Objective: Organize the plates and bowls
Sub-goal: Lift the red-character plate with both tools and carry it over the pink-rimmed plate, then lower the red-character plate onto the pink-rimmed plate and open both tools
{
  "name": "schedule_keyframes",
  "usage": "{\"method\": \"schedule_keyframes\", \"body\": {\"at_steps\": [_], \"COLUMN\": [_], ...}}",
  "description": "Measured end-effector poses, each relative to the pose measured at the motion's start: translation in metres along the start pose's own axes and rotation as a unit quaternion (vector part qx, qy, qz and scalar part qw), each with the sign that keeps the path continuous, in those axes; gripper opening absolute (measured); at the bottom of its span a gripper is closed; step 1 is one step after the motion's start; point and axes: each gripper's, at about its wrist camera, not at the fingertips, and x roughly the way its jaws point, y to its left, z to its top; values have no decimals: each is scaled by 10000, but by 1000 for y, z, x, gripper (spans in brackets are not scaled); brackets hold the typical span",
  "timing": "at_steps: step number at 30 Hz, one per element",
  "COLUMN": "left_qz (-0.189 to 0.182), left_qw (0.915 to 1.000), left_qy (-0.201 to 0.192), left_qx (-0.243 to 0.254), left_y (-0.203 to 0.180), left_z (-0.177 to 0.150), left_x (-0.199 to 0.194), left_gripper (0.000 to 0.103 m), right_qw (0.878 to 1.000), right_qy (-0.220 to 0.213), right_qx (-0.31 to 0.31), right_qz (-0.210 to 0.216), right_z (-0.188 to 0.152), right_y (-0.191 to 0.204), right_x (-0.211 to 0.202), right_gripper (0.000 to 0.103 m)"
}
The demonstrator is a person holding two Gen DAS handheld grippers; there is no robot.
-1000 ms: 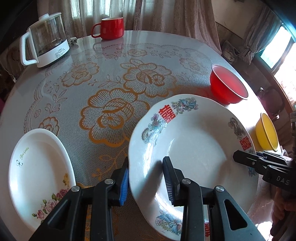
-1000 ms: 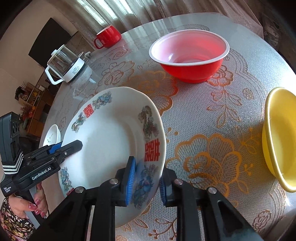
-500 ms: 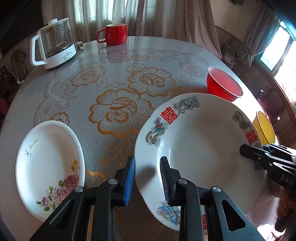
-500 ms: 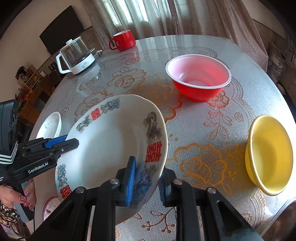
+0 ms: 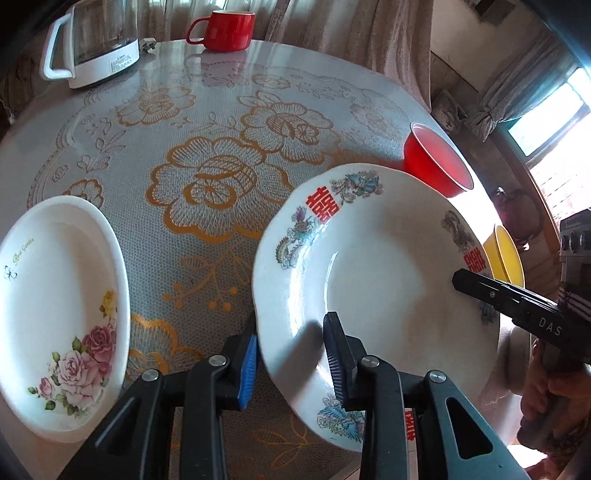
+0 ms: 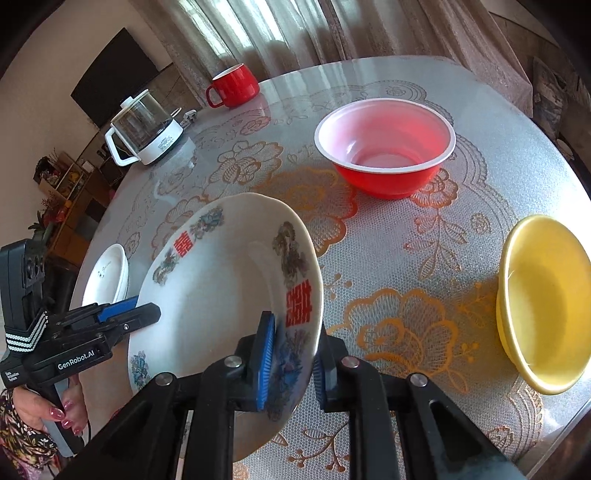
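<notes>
The left gripper (image 5: pixel 291 356) straddles the near-left rim of the patterned plate (image 5: pixel 373 266), its jaws opening; the blue pad sits just under the rim and the dark pad lies over the inner face, and whether either presses cannot be told. The right gripper (image 6: pixel 293 363) has the opposite rim between its pads, which are closing on it and appear to pinch the painted edge. The plate is tilted, lifted off the table (image 6: pixel 388 258) on the right gripper's side. A hand (image 6: pixel 62 410) with painted nails grips the left gripper's handle at the lower left of the right wrist view.

Just beside the left gripper, to its left, lies the rose plate (image 5: pixel 55 317), flat on the lace-patterned tablecloth (image 5: pixel 207 192) and apart from the patterned plate. To the right of the right gripper sits the yellow bowl (image 6: pixel 543 306), near the table edge. Further out stands the red bowl (image 6: pixel 386 147), upright, beyond the plate's far rim. At the far side of the table stand a glass kettle (image 5: pixel 96 44) with a white base and a red mug (image 5: pixel 225 29), near each other, with curtains (image 6: pixel 280 33) behind.
</notes>
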Motion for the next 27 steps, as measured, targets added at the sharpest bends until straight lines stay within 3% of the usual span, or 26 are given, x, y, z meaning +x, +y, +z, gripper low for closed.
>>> {"method": "schedule_keyframes", "body": {"at_steps": [3,8,13,20,27], "left_qz": [-68,187,102,27,-19], "left_qw": [9999,9973,9974,9962,9933], "left_qy": [-105,-221,-444,-666,-944], "left_qx": [-17,678,566,560,664], "left_y": [-3,-20,-19,-20,-25], "left_z": [3,2,0,-1,-26], "left_x": [2,3,-5,-28,-63], "left_gripper": [33,32,32,32,32], "right_qw": [10000,9997,9989,9986,9969], "right_qy": [68,206,42,-121,-373], "right_qx": [-62,-24,-344,-457,-685], "right_qz": [-23,-128,-307,-224,-134], "right_z": [1,-1,-4,-14,-27], "right_y": [-2,-9,0,9,30], "right_x": [5,16,6,-15,-39], "right_gripper": [19,25,26,26,26]}}
